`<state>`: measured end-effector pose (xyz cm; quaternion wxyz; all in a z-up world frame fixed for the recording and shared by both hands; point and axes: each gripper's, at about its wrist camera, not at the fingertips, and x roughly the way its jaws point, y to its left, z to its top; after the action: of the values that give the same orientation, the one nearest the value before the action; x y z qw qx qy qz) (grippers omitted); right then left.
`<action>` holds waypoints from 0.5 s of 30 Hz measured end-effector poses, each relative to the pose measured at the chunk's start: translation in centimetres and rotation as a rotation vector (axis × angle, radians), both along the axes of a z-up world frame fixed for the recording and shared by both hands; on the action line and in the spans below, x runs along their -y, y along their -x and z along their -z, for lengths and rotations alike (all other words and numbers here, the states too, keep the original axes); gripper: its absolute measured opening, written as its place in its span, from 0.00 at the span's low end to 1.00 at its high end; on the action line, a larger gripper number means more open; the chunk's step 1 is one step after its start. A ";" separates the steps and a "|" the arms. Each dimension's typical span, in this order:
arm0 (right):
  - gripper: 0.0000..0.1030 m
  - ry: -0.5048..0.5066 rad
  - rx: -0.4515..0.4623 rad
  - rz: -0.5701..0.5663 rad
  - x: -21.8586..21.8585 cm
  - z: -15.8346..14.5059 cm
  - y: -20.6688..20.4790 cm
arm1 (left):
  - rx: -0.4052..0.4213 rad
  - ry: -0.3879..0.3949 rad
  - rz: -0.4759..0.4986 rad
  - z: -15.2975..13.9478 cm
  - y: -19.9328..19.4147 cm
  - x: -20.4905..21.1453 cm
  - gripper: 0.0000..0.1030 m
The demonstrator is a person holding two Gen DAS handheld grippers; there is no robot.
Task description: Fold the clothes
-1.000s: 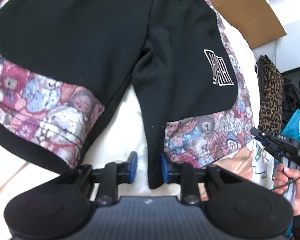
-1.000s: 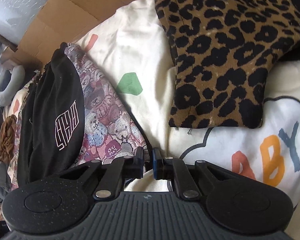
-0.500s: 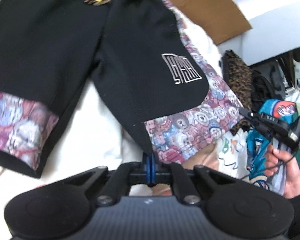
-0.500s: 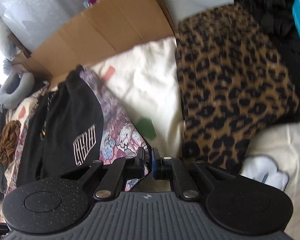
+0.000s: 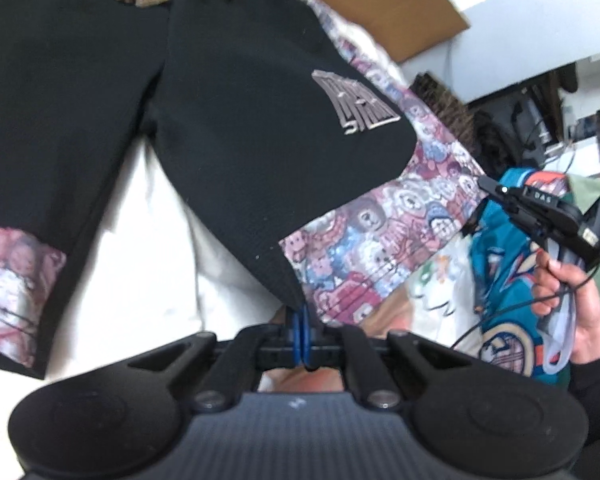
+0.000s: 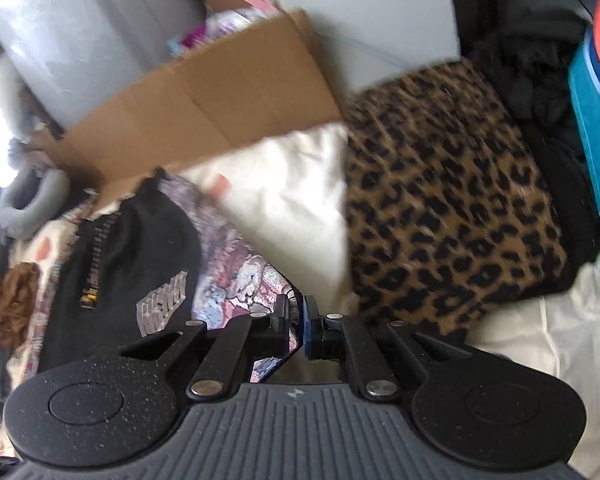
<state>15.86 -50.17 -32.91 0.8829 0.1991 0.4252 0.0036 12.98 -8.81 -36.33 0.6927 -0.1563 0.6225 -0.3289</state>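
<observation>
Black shorts with a white logo and bear-print hem panels lie spread on a pale bedcover. My left gripper is shut on the inner corner of the right leg's hem, which lifts toward it. In the right wrist view the same shorts show at the left, and my right gripper is shut on the outer bear-print hem corner. A hand holds the right gripper's body at the right of the left wrist view.
A leopard-print garment lies right of the shorts, with dark clothes and a teal printed item beyond. A cardboard box stands behind the bed. A grey neck pillow and brown cloth sit far left.
My left gripper's jaws closed on the shorts' inner hem corner and lifted it. My right gripper rose with the outer hem corner, so the box and the wall behind came into its view.
</observation>
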 end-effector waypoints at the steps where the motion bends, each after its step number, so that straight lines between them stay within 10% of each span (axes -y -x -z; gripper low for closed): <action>1: 0.04 0.012 -0.019 0.001 0.0 0.9 -0.1 | -0.006 -0.014 0.014 0.5 0.0 0.1 0.02; 15: 0.09 0.077 -0.164 0.005 -0.9 7.8 -0.4 | -0.093 -0.079 -0.002 3.8 0.0 -0.9 0.03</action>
<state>16.23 -49.29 -40.71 0.8523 0.1656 0.4952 -0.0313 12.97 -7.95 -40.13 0.6690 -0.1448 0.6663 -0.2959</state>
